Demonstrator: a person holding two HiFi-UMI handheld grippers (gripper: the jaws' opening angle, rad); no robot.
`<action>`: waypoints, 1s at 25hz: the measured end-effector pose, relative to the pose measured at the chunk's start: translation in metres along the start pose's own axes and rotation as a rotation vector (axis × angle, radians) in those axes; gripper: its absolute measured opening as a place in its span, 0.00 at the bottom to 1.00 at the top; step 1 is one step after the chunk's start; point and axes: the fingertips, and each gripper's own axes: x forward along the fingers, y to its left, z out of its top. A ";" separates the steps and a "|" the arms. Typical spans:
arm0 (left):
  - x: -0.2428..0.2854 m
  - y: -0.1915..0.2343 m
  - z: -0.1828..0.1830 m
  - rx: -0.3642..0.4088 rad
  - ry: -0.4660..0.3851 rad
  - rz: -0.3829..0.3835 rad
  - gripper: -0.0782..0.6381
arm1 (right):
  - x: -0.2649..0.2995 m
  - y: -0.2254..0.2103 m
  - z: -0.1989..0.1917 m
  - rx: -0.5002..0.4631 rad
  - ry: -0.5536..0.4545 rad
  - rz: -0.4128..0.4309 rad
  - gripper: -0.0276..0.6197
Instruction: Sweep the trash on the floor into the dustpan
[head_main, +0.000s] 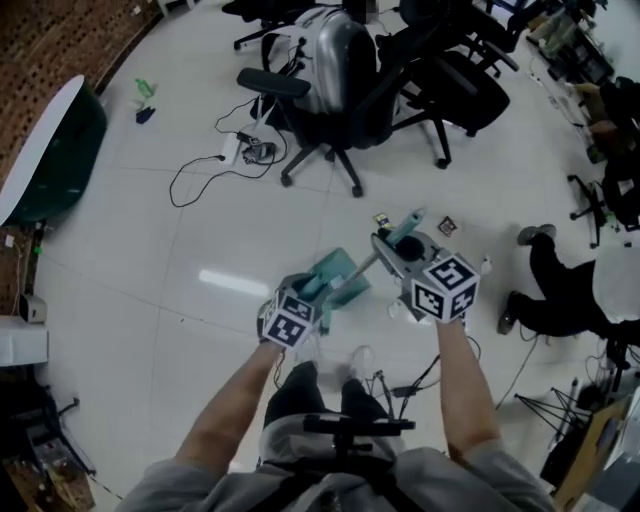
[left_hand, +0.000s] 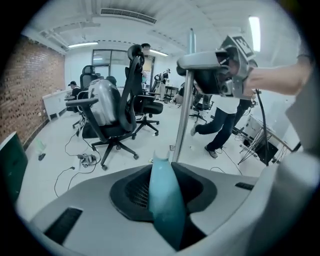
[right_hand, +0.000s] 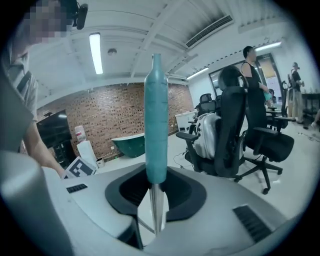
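Teal plastic dustpan (head_main: 338, 272) hangs from the left hand-held gripper (head_main: 310, 297), whose jaws clamp its handle, probably ready to be set down by the trash (head_main: 381, 218). The trash is small dark scraps on the white floor (head_main: 200, 200) just ahead. Right hand-held gripper (head_main: 388, 247) pinches the broom (right_hand: 156, 125) by its teal grip.

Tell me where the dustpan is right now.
Head view, centre: the teal dustpan is held by the left gripper, beside the broom pole in the right gripper, lower in frame than the office chair.
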 end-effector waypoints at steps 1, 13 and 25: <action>-0.005 0.000 0.005 -0.005 0.002 -0.008 0.28 | -0.012 0.000 0.003 -0.005 -0.008 0.004 0.17; -0.037 -0.039 0.082 0.143 0.053 -0.095 0.28 | -0.118 -0.003 0.030 -0.076 -0.117 -0.243 0.17; -0.046 -0.073 0.164 0.317 -0.052 -0.112 0.28 | -0.206 -0.017 0.030 -0.069 -0.168 -0.467 0.17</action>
